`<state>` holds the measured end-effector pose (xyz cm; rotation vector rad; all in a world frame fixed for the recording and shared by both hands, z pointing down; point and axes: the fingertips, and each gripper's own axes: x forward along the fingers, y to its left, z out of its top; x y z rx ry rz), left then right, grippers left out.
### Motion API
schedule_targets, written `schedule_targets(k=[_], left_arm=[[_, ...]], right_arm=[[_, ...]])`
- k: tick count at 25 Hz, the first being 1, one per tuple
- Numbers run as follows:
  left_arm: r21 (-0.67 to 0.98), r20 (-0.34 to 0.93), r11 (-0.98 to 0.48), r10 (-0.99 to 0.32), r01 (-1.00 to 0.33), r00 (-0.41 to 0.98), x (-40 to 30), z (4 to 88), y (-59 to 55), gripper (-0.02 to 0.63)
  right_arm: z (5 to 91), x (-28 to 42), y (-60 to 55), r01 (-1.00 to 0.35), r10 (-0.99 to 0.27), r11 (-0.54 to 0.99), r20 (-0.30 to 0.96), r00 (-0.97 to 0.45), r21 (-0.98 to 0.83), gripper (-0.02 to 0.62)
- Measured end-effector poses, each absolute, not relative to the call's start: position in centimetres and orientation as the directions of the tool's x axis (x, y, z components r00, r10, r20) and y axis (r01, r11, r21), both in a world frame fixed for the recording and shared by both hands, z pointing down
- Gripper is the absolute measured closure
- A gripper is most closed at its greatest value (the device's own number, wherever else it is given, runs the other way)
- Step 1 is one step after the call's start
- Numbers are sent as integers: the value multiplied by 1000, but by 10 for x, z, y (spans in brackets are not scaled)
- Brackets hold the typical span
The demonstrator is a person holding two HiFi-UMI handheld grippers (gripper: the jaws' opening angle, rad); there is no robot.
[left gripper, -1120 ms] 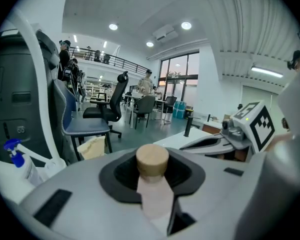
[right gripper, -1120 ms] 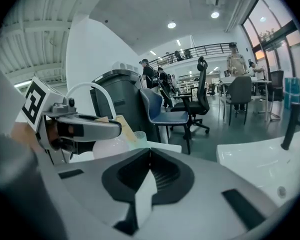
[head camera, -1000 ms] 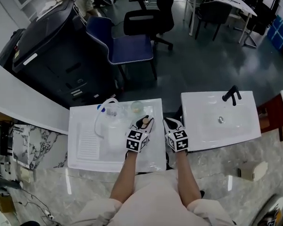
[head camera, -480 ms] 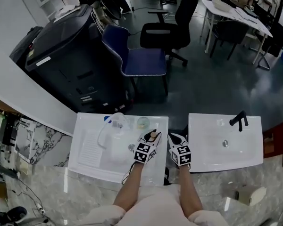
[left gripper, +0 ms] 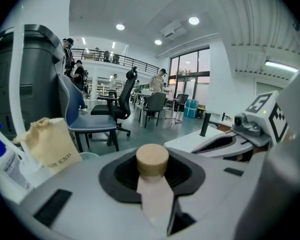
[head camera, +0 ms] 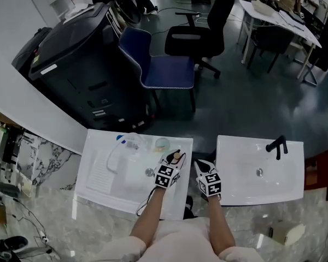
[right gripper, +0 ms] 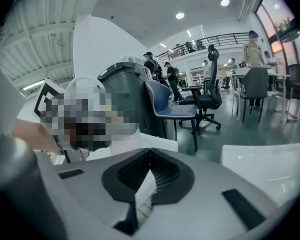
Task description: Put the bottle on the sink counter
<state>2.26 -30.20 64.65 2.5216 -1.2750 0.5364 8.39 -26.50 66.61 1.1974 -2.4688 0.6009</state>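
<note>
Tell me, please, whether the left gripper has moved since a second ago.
No: the left gripper, holding the bottle, stays just inside the left sink's right rim.

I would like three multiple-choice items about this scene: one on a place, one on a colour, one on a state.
1. Where does the black faucet stand?
A) on the right basin
B) on the left basin
C) on the blue chair

2. What colour is the cap of the bottle?
A) red
B) tan
C) green

3. How are the right gripper's jaws?
A) wide apart
B) shut on the bottle
C) together, empty

Answers: 1 A, the faucet rises at that basin's far edge. 2 B, the cap shows tan between the left gripper's jaws. 3 C, its pads meet with nothing between.
</note>
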Motion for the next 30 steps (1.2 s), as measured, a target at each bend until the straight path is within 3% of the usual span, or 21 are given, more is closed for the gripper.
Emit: schedule_targets(k=[30], left_arm=[[55, 460, -519, -745, -853, 483, 21, 692, -349, 495]], right_arm=[[691, 107, -241, -826, -636, 507, 539, -552, -247, 589]])
